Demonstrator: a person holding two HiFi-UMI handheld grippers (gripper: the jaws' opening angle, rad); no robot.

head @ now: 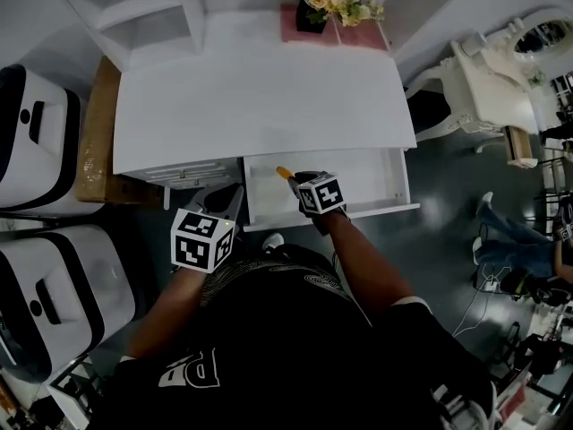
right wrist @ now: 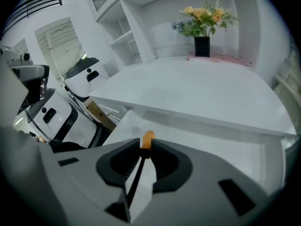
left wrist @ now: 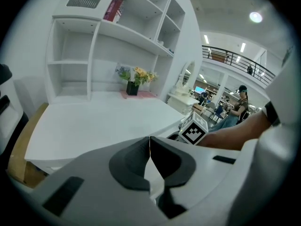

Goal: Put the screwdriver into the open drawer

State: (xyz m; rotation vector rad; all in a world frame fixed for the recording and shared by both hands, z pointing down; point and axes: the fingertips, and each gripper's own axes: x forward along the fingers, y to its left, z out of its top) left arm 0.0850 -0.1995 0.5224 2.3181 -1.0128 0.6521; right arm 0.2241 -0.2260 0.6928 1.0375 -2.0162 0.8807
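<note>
The screwdriver [right wrist: 146, 140] has an orange handle and a thin black shaft, and my right gripper [right wrist: 144, 150] is shut on it near the handle's base. In the head view the orange handle [head: 284, 174] sticks out ahead of the right gripper [head: 300, 184], which hangs over the open white drawer [head: 376, 170] under the desk's front edge. My left gripper [left wrist: 150, 149] is shut with nothing between its pads. It hovers left of the drawer [head: 226, 206], below the desk's edge.
The white desk [head: 260, 97] carries a black vase of flowers [head: 313, 7] at its back, with white shelves behind. White machines [head: 36, 133] and a cardboard box [head: 94, 141] stand to the left. A white chair [head: 488, 83] is on the right, and a person sits further off.
</note>
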